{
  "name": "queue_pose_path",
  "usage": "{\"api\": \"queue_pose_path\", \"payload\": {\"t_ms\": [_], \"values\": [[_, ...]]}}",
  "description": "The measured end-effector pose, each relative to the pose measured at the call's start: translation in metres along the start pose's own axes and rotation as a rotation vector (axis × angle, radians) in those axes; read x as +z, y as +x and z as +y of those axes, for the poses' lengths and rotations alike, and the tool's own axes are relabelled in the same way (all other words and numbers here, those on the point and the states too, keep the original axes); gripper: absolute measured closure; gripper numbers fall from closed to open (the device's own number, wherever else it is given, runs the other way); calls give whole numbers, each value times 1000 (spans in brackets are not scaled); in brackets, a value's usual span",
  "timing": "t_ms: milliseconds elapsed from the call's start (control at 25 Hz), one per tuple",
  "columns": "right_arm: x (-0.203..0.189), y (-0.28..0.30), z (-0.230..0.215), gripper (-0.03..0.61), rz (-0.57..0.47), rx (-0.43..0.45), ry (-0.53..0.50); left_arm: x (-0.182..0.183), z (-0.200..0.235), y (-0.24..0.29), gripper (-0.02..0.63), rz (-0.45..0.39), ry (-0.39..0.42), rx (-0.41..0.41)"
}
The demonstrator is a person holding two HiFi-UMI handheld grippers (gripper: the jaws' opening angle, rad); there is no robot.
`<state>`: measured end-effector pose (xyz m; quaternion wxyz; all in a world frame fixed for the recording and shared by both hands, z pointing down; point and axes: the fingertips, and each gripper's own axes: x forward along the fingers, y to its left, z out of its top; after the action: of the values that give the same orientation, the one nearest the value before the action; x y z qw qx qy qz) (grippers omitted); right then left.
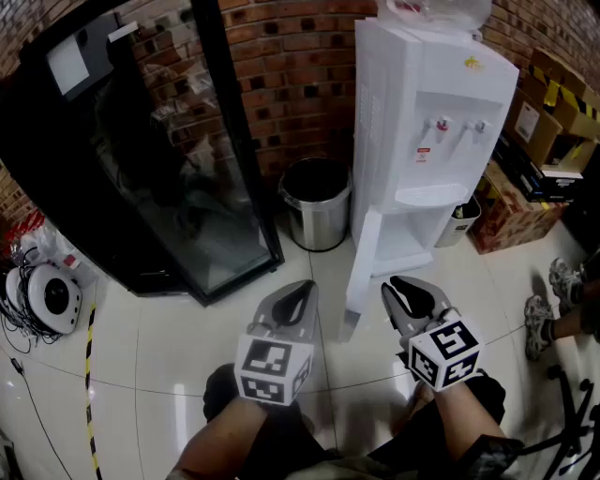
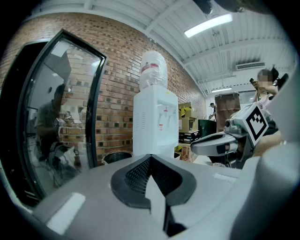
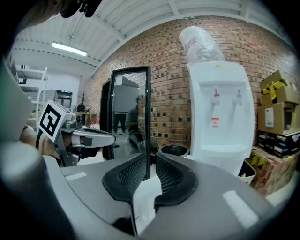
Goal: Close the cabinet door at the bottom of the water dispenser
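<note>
Facing white water dispenser (image 1: 441, 94) at far right, backed on brick wall (image 1: 300, 56), w/ bottle (image 1: 436, 11) on top. Shows btm cabinet door (image 1: 362, 262) open, swung out toward near left, free edge pointing at the grippers, compartment (image 1: 412, 230) behind it exposed.

Holding 2 grippers low at near centre, side by side, both aimed at dispenser, neither touching the door. Has L gripper (image 1: 298, 298) pinched fully closed, pads meeting at tips, nothing btwn them. Has R gripper (image 1: 410, 292) parted by a narrow slit only, pads not touching, nothing gripped. Places L gripper just near-left of door's free edge and R gripper just near-right of it.

Left of dispenser: steel bin (image 1: 317, 197), close beside it. Further left: tall black glass-door fridge (image 1: 178, 169). Right of dispenser: stacked cardboard boxes (image 1: 539, 141). At right edge: a person's shoes (image 1: 539, 323) on pale tiled floor (image 1: 169, 347).
</note>
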<state>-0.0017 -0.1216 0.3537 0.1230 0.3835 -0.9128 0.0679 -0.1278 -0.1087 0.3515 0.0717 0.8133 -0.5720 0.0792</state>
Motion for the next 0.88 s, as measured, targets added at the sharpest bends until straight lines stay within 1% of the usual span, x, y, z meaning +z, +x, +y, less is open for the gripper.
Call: {"api": "queue_pose_path", "payload": {"t_ms": [120,320,480,680,720,880], "values": [[-7,25,9,479,43,54,-30,-10,4,11,612,37,14,-3],[-30,56,18,459,128,101,-94,-23,17,27,612,86,60,8],[-57,77,22,451,226,123,-146,-31,35,36,612,113,35,27],[-90,92,26,451,360,165,-194,-23,33,46,613,106,28,5],[-95,93,27,451,377,174,-197,-23,31,48,613,105,26,-1],[-98,87,28,493,403,188,-191,-22,19,57,614,101,20,-28]]}}
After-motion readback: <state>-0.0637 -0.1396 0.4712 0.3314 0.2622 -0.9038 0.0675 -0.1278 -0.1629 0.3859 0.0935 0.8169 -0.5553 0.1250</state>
